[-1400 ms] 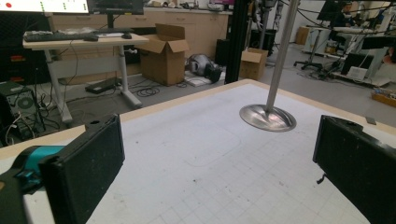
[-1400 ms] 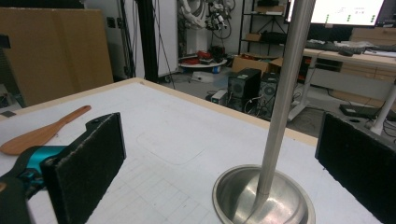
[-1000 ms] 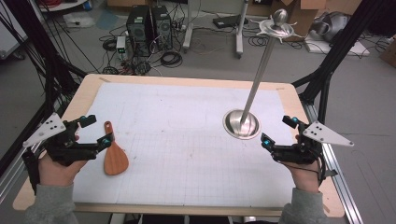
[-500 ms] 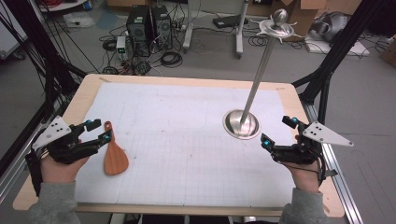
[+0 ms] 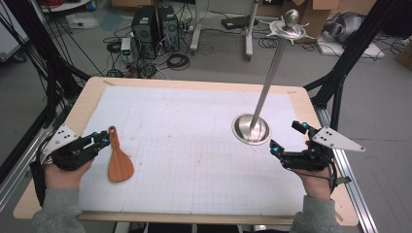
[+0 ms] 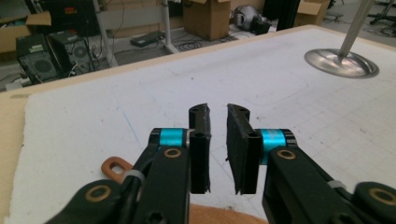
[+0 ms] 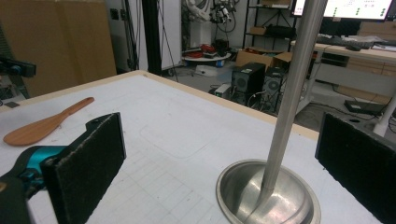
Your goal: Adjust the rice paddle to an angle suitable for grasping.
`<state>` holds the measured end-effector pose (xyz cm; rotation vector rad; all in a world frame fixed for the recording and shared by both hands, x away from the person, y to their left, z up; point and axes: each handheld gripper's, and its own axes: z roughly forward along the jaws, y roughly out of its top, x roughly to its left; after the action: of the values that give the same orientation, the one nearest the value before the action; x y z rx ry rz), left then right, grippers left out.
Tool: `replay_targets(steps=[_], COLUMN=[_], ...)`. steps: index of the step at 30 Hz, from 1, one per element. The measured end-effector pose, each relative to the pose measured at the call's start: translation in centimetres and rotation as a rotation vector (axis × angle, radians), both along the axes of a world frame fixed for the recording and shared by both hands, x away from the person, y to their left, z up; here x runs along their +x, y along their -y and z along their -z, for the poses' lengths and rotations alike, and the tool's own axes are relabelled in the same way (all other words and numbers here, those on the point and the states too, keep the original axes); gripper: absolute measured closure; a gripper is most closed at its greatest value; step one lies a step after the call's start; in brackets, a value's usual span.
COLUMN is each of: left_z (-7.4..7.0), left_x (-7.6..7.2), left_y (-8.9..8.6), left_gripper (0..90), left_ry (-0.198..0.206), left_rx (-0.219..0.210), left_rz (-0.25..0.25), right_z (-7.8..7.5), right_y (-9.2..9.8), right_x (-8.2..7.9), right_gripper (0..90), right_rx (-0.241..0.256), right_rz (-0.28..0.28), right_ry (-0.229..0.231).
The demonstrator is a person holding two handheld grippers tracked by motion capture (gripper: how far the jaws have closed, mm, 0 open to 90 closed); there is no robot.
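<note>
High view puts my left gripper [image 5: 103, 139] at the lower left of the frame, jaws nearly closed with a narrow gap and nothing between them — its tips sit just beside the handle of the wooden spatula [image 5: 118, 159], which lies flat on the white mat [image 5: 194, 145]. My right gripper [image 5: 289, 137] at the lower right is spread wide and empty, near the round base of the metal stand [image 5: 251, 128] — its pole leans toward the upper right.
</note>
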<state>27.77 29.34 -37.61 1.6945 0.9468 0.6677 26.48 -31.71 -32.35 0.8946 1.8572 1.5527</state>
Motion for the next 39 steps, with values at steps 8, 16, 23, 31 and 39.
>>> replay_targets(steps=[8,16,23,31,39], left_z=[2.0,4.2,5.0,6.1,6.7], left_x=[1.0,2.0,2.5,3.3,3.8], left_y=[-0.5,-1.0,-1.1,-1.2,-1.2], left_gripper=[89.1,89.2,89.1,89.1,89.1], left_ry=[-0.09,-0.169,-0.201,-0.258,-0.293], left_rx=[0.022,0.054,0.067,0.067,0.089], left_rz=[-0.037,-0.058,-0.062,-0.077,-0.1], right_z=[0.1,0.1,0.1,0.2,0.3], right_y=[0.2,0.4,0.6,0.6,0.7], right_x=[-0.1,-0.1,-0.3,-0.4,-0.5], right_gripper=[0.3,0.3,0.3,0.3,0.3], right_rx=[0.003,0.005,0.006,0.002,-0.002], right_rz=[0.003,0.003,0.007,0.009,0.01], right_ry=[-0.001,0.003,0.0,-0.006,-0.001])
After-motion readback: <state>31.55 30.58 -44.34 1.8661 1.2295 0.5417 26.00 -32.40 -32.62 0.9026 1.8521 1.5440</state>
